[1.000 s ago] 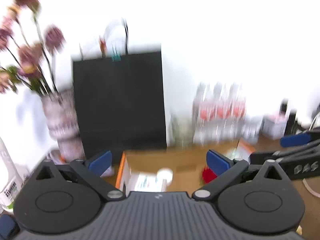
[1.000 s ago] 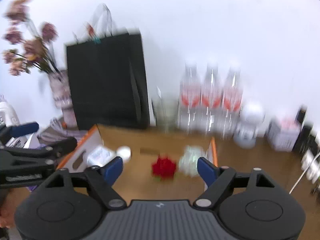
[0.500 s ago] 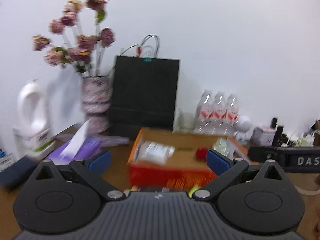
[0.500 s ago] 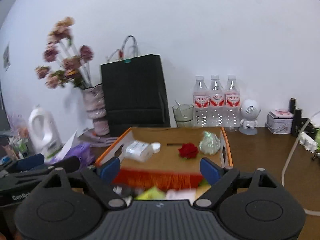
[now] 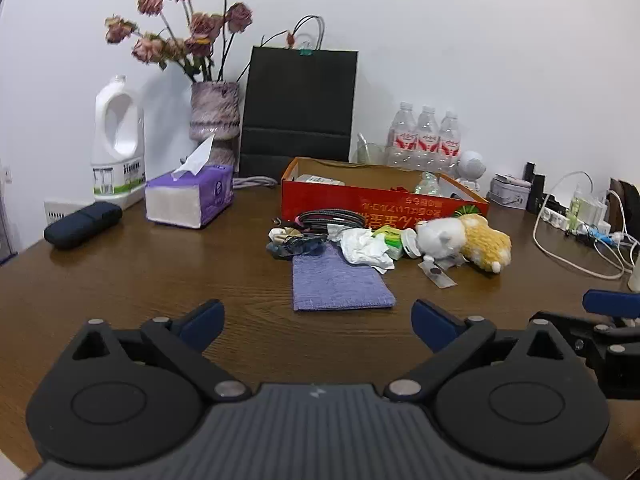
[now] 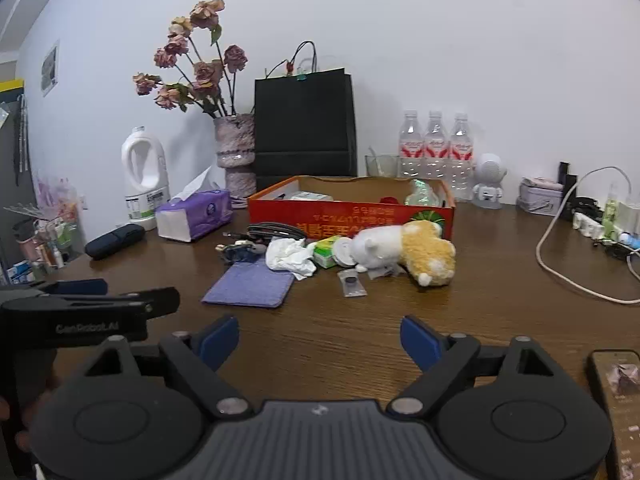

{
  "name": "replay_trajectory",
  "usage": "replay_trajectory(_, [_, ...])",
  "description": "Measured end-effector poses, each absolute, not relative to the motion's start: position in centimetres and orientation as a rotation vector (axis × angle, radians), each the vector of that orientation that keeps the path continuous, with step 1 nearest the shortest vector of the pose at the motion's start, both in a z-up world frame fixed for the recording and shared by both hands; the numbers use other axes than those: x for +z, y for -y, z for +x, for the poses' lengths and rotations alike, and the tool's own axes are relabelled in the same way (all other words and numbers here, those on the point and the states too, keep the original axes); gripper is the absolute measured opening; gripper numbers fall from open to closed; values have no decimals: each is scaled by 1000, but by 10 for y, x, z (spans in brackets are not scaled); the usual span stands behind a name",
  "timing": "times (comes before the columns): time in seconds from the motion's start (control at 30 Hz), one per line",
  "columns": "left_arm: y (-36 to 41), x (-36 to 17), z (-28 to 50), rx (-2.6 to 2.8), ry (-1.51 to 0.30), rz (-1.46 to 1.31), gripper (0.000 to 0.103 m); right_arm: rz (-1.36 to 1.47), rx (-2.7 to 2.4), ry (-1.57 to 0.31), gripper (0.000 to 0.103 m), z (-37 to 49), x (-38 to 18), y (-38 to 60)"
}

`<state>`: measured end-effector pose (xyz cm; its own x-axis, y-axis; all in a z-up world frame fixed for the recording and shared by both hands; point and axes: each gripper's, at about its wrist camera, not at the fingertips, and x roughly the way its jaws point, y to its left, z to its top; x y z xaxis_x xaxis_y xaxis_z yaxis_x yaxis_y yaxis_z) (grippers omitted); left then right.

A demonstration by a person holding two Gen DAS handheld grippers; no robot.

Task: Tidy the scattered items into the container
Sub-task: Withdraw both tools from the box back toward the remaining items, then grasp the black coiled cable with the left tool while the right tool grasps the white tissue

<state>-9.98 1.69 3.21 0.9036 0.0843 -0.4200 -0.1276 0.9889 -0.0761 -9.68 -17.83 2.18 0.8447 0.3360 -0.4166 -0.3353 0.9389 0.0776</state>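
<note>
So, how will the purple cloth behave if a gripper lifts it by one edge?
The purple cloth lies flat and thin on the table, so it will probably droop and fold. It looks light. Its far edge meets the crumpled tissue, which might get dragged along.

The table point(image 5: 120, 280) is dark brown with wood grain. The box point(image 5: 380, 204) is red-orange outside with yellow lettering, plain tan inside. At its six o'clock lies a lilac-blue cloth point(image 5: 340, 284); at the cloth's two o'clock, a white crumpled tissue point(image 5: 364, 248) and a white-and-golden-yellow plush toy point(image 5: 464, 240). At the box's nine o'clock sits a purple tissue pack point(image 5: 192, 200). Behind stand a black paper bag point(image 5: 300, 108), a mottled mauve vase point(image 5: 215, 120) of faded pink flowers point(image 5: 188, 32), and clear bottles point(image 5: 426, 140) with red-and-white labels.
</note>
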Motion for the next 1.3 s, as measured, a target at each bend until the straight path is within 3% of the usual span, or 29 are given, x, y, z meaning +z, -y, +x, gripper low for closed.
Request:
replay_trajectory(0.2, [-22, 28, -80, 136, -473, -73, 99, 11, 358, -443, 85, -78, 25, 177])
replay_trajectory(0.37, [-38, 41, -42, 92, -443, -67, 88, -5, 367, -494, 78, -48, 17, 167])
replay_trajectory(0.43, [-44, 51, -18, 41, -424, -40, 87, -2, 378, -510, 71, -33, 16, 162])
replay_trajectory(0.57, [-54, 59, 31, -116, -436, 114, 67, -28, 412, -519, 65, 4, 19, 146])
replay_trajectory(0.67, [-58, 63, 67, -241, -477, 260, 58, -75, 438, -531, 65, 31, 19, 129])
replay_trajectory(0.73, [-55, 61, 84, -316, -491, 339, 59, -93, 463, -539, 65, 49, 17, 118])
replay_trajectory(0.8, [-51, 57, 99, -402, -518, 401, 70, -111, 480, -548, 65, 66, 14, 106])
replay_trajectory(0.87, [-46, 49, 116, -450, -559, 447, 70, -131, 498, -565, 65, 81, 9, 95])
replay_trajectory(1.0, [-42, 37, 139, -485, -613, 508, 47, -164, 509, -590, 60, 102, 2, 78])
replay_trajectory(1.07, [-44, 33, 151, -545, -658, 503, 40, -172, 519, -597, 58, 108, 1, 73])
replay_trajectory(1.17, [-46, 30, 161, -584, -723, 477, 27, -165, 541, -622, 43, 118, -4, 70])
replay_trajectory(1.2, [-47, 31, 161, -589, -724, 472, 21, -160, 542, -642, 32, 121, -7, 69])
replay_trajectory(1.3, [-47, 36, 155, -520, -699, 452, 16, -118, 559, -663, 15, 125, -11, 72])
